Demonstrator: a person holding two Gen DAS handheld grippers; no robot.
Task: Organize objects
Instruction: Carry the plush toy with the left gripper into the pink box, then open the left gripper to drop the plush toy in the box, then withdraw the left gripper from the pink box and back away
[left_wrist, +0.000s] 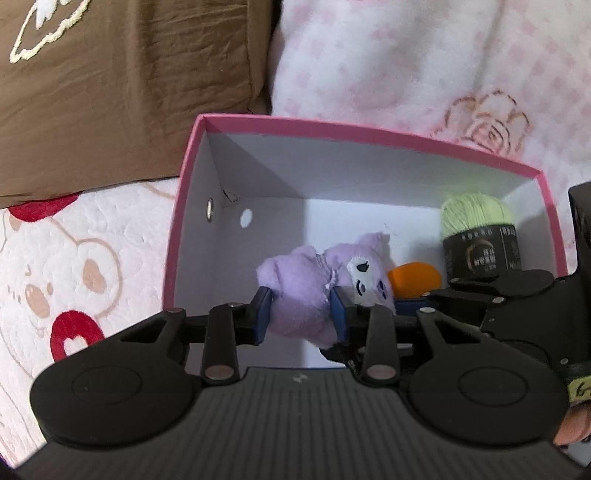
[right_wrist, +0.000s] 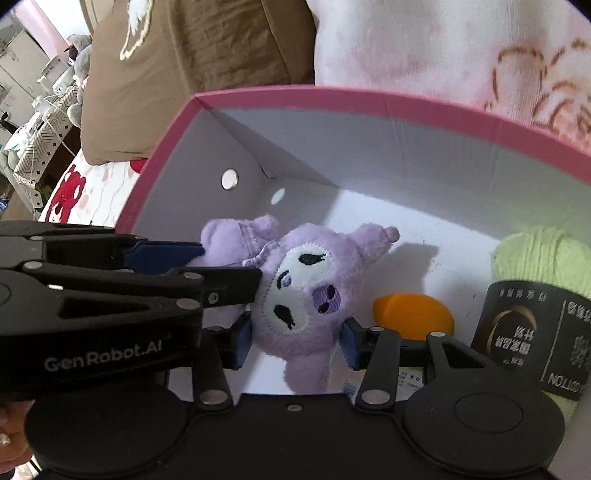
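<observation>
A purple plush toy (left_wrist: 303, 295) with a white face is inside the pink-rimmed white box (left_wrist: 369, 134). My left gripper (left_wrist: 301, 312) is shut on the plush's body and holds it in the box; it enters the right wrist view from the left (right_wrist: 221, 266). My right gripper (right_wrist: 295, 341) is open, its blue pads (right_wrist: 242, 343) on either side of the plush's head (right_wrist: 303, 291) with small gaps. A green yarn ball with a black label (left_wrist: 476, 236) and an orange piece (left_wrist: 415, 282) lie in the box's right part.
The box (right_wrist: 369, 98) sits on a pink-white blanket with bear prints (left_wrist: 74, 266). A brown cushion (left_wrist: 122, 85) lies behind the box at the left. A fluffy pink-white blanket (left_wrist: 424, 62) is behind it at the right. Room furniture shows at far left (right_wrist: 33, 110).
</observation>
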